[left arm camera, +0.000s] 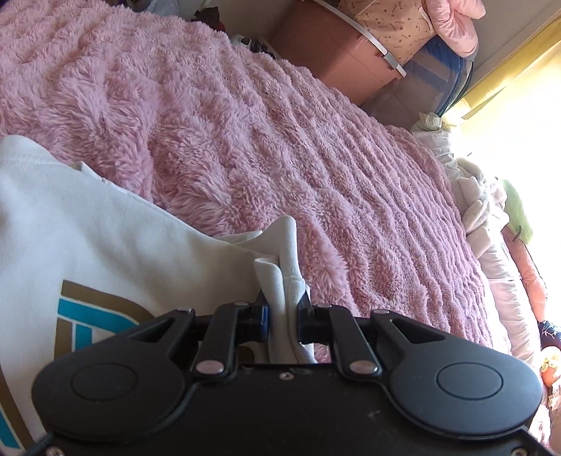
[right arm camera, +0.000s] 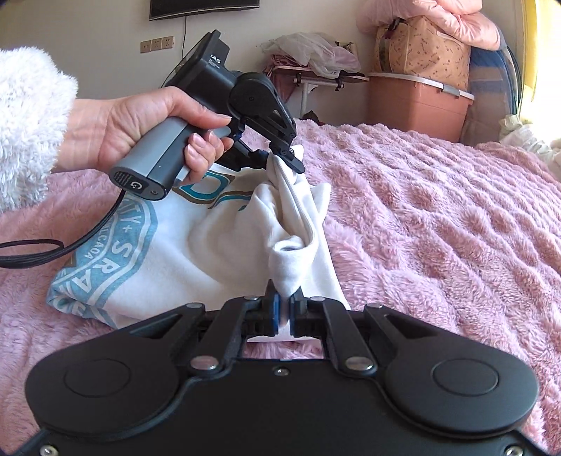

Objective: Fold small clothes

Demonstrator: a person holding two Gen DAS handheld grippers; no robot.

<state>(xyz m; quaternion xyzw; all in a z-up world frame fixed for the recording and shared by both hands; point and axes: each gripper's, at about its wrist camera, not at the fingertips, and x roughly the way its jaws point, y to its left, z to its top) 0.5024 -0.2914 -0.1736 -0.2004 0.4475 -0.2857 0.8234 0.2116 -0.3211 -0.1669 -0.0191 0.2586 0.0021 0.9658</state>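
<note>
Home bedroom: a bed covered by a pink plush blanket (right arm camera: 438, 210), lidded plastic storage bins (right arm camera: 419, 105) stacked with bagged bedding (right arm camera: 420, 45), wall sockets (right arm camera: 157, 44), and a wall-mounted screen (right arm camera: 205, 7).

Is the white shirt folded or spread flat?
Neither: the shirt is bunched, with both tongs pinching gathered cloth.

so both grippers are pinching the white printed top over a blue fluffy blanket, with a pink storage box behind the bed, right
Not quite: the blanket is pink, not blue, as the right wrist view shows plainly. The rest holds: the left gripper and the right gripper are each shut on the white printed top, and a pink storage box stands behind the bed.
</note>
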